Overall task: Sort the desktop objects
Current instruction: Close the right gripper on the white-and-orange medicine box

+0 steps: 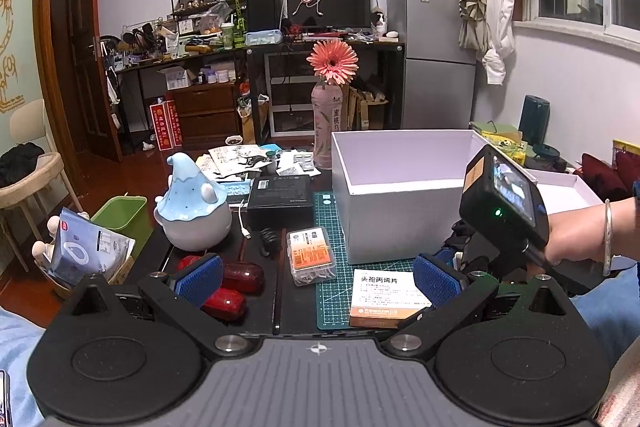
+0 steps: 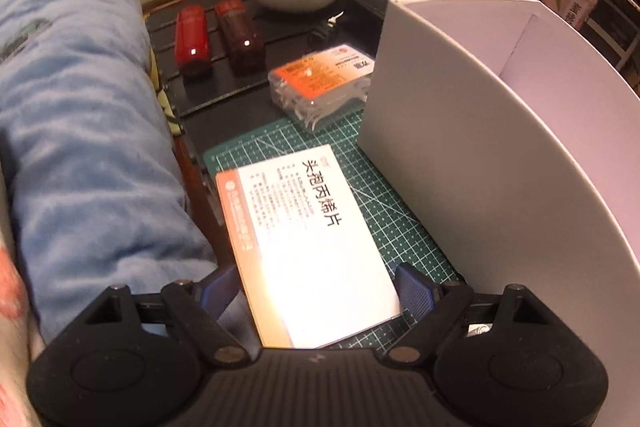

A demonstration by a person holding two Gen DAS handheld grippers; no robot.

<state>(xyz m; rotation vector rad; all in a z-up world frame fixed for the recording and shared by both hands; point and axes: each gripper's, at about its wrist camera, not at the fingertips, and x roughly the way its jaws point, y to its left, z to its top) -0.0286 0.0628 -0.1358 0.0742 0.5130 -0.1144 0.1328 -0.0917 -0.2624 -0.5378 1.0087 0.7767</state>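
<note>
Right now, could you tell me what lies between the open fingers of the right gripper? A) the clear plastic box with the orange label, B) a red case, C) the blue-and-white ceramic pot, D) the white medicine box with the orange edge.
D: in the right wrist view the white medicine box lies flat on the green cutting mat, between the open fingers of the right gripper.

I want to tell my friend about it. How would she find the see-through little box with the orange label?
Find the big white box standing open on the green cutting mat. Just left of its front corner, at the mat's edge, lies the clear plastic box. Unlike the flat white medicine box nearer you, it is transparent with an orange label on top.
</note>
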